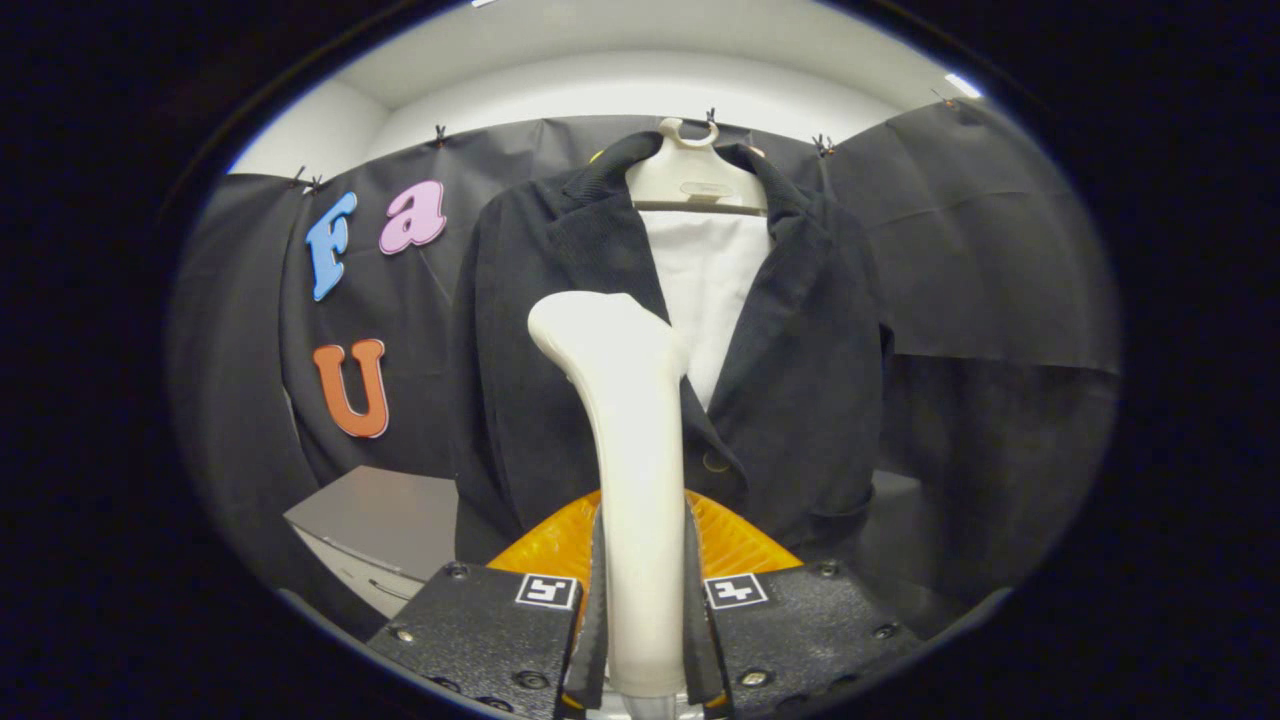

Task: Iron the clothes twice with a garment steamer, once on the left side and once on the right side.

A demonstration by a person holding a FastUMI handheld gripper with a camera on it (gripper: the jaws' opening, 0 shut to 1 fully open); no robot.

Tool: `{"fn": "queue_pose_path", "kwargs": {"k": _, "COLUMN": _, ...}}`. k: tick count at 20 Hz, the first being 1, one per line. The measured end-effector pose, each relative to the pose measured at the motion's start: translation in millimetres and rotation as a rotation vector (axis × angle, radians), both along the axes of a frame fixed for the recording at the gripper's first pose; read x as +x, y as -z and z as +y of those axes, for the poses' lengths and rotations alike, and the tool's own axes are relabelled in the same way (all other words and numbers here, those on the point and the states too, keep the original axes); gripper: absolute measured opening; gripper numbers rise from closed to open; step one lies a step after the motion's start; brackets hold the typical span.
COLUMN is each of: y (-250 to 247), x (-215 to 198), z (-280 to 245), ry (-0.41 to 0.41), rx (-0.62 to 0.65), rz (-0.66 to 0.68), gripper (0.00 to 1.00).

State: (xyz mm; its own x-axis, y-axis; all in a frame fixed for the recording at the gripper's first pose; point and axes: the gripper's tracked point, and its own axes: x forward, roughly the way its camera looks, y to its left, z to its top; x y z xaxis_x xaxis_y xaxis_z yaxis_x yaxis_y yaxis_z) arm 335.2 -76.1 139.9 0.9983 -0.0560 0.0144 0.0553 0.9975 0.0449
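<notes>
A dark jacket (800, 390) with a white lining (708, 290) hangs from a pale hanger (695, 180) against the booth's cloth wall. My gripper (643, 600) is shut on the handle of a white garment steamer (625, 400). The steamer stands upright between the fingers, and its head rises in front of the jacket's left front panel, near the lapel. I cannot tell whether the head touches the fabric. An orange ribbed part (555, 545) shows just behind the fingers, at the steamer's base.
A grey box or cabinet (385, 525) stands low to the left of the jacket. Black cloth drapes the wall on both sides, with a lower fold to the right of the jacket (1000, 300).
</notes>
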Motion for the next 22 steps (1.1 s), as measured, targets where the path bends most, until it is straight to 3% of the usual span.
{"fn": "queue_pose_path", "kwargs": {"k": 15, "y": 71.9, "x": -8.4, "z": -3.3, "ry": -0.009, "rx": -0.039, "rz": 0.100, "gripper": 0.33}}
{"fn": "queue_pose_path", "kwargs": {"k": 22, "y": 112.5, "x": -10.0, "z": -14.8, "ry": 0.000, "rx": 0.000, "rz": 0.182, "gripper": 0.33}}
